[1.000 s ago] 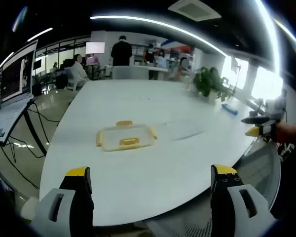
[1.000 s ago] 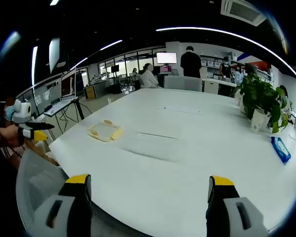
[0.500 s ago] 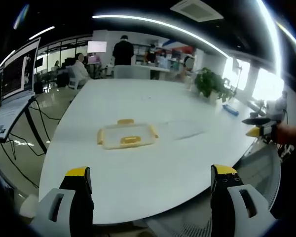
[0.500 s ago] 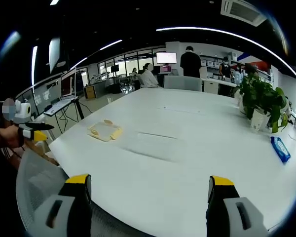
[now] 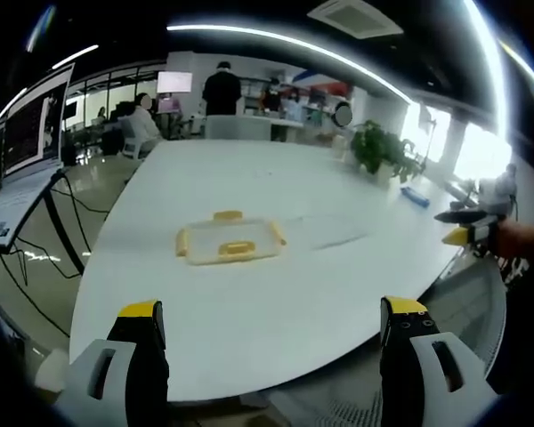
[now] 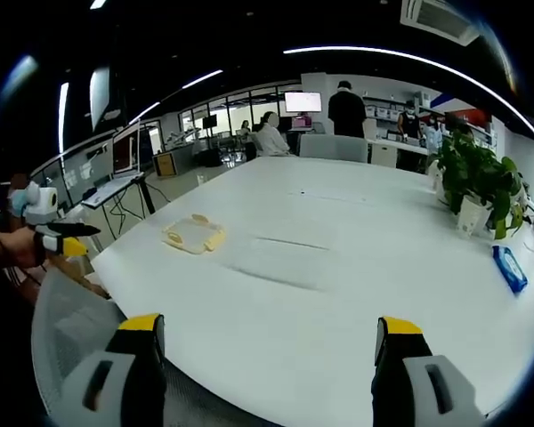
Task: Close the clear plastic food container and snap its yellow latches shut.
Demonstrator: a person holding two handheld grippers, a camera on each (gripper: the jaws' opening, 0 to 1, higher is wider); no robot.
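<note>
A clear plastic food container (image 5: 229, 242) with yellow latches lies flat on the white table (image 5: 249, 302), some way ahead of my left gripper (image 5: 271, 342), which is open and holds nothing. In the right gripper view the same container (image 6: 192, 235) sits small near the table's left edge, far from my right gripper (image 6: 265, 356), also open and bare. A clear flat lid (image 5: 332, 233) lies on the table to the right of the container, seen faintly as a clear flat lid (image 6: 274, 260) in the right gripper view. The other gripper (image 5: 467, 233) shows at the right edge, held in a hand.
A potted plant (image 6: 473, 182) and a blue packet (image 6: 509, 269) stand at the table's far right. A laptop on a stand (image 5: 18, 169) is left of the table. People sit and stand at desks behind. A mesh chair back (image 6: 67, 329) is at the table's near edge.
Both views have shifted very slightly; the container, lid and both grippers stay as they were.
</note>
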